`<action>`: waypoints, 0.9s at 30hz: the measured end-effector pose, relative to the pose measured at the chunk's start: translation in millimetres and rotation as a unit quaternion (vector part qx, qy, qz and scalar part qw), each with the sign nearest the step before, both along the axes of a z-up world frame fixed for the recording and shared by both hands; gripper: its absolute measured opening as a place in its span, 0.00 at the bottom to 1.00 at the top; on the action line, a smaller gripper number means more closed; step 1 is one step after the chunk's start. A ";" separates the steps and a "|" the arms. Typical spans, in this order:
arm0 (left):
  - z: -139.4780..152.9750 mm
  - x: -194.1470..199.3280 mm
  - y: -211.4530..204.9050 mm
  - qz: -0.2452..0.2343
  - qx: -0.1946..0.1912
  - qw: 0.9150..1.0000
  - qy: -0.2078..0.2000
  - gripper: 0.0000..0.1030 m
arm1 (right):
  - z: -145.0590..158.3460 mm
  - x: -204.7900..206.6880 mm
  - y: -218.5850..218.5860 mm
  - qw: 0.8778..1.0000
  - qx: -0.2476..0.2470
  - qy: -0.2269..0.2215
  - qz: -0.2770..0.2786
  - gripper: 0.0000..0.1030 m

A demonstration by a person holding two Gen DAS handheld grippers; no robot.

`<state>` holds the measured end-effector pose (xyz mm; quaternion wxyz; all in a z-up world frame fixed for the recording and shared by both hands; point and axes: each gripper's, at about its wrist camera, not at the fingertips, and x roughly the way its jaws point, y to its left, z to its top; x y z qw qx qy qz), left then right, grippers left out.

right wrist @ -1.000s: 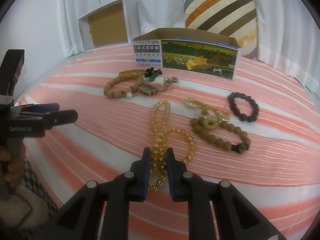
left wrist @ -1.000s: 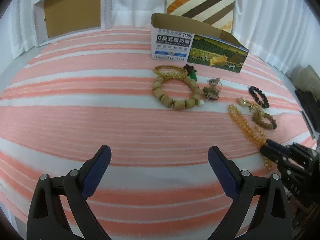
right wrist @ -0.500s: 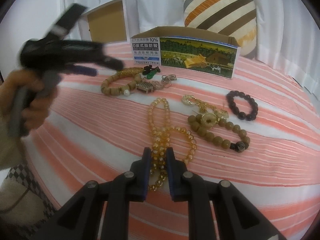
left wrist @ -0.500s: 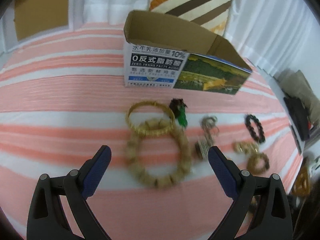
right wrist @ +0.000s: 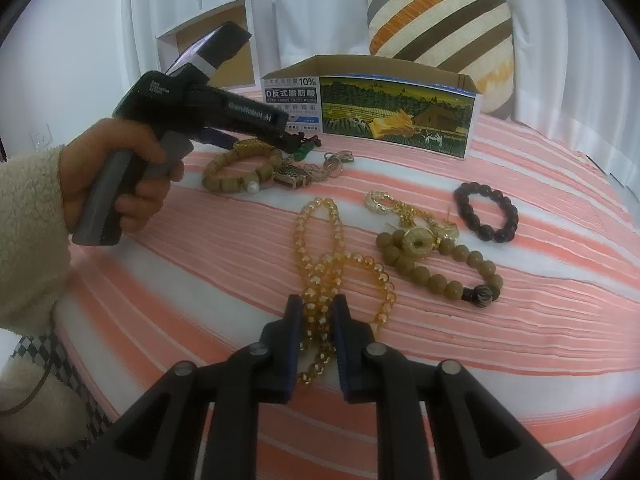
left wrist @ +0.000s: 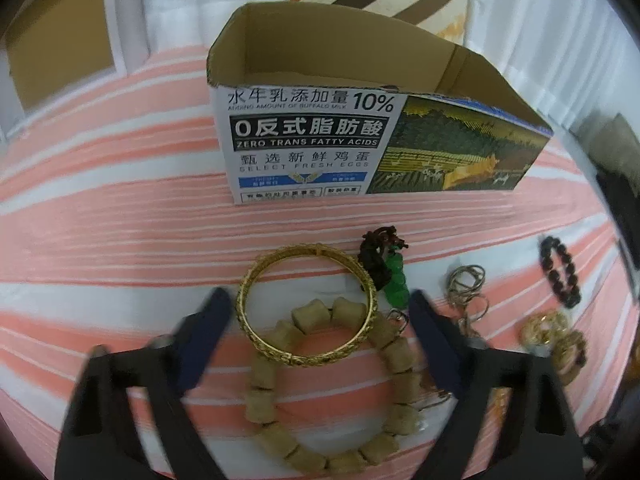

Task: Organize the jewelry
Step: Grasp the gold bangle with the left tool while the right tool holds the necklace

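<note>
Closing my left gripper (left wrist: 316,322) around the gold metal bangle (left wrist: 307,305), jaws narrowing but not yet touching, after swinging over from bare striped bedspread (left wrist: 112,240). Right gripper (right wrist: 316,320) is clamping the amber bead necklace (right wrist: 320,264). Open cardboard box (left wrist: 312,136) waiting just behind.

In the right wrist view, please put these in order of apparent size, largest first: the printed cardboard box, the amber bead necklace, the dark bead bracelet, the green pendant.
1. Printed cardboard box
2. Amber bead necklace, though nearness to the camera enlarges it
3. Dark bead bracelet
4. Green pendant, partly hidden by the left gripper
</note>
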<state>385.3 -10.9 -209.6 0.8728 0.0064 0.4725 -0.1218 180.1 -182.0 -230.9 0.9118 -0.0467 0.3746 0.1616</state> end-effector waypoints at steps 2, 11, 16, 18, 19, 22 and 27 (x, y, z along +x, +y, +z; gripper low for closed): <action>2.2 -1.1 3.4 -0.004 -0.016 1.000 -0.002 0.68 | 0.1 0.0 -0.3 1.000 0.000 0.000 0.000 0.15; 26.3 -23.2 22.9 0.009 -0.027 0.999 -0.044 0.68 | 0.1 1.0 -3.2 1.000 0.013 0.006 -0.001 0.15; 37.3 -61.3 31.6 0.018 -0.033 0.998 -0.049 0.68 | -0.4 1.8 -5.8 1.000 0.024 0.007 -0.002 0.15; 36.1 -81.6 34.9 0.022 -0.036 0.998 -0.044 0.68 | -0.5 1.3 -5.5 1.000 0.025 0.005 -0.002 0.15; 36.1 -91.0 35.5 0.024 -0.038 0.998 -0.040 0.68 | -0.5 1.2 -4.9 1.000 0.025 0.004 -0.002 0.15; 27.9 -121.6 36.9 0.030 -0.039 0.998 -0.025 0.68 | -0.5 1.8 -6.1 1.000 0.028 0.004 -0.003 0.15; 12.3 -155.2 29.6 0.026 -0.012 0.999 -0.025 0.68 | 0.5 3.8 -8.5 0.999 0.038 0.012 -0.009 0.15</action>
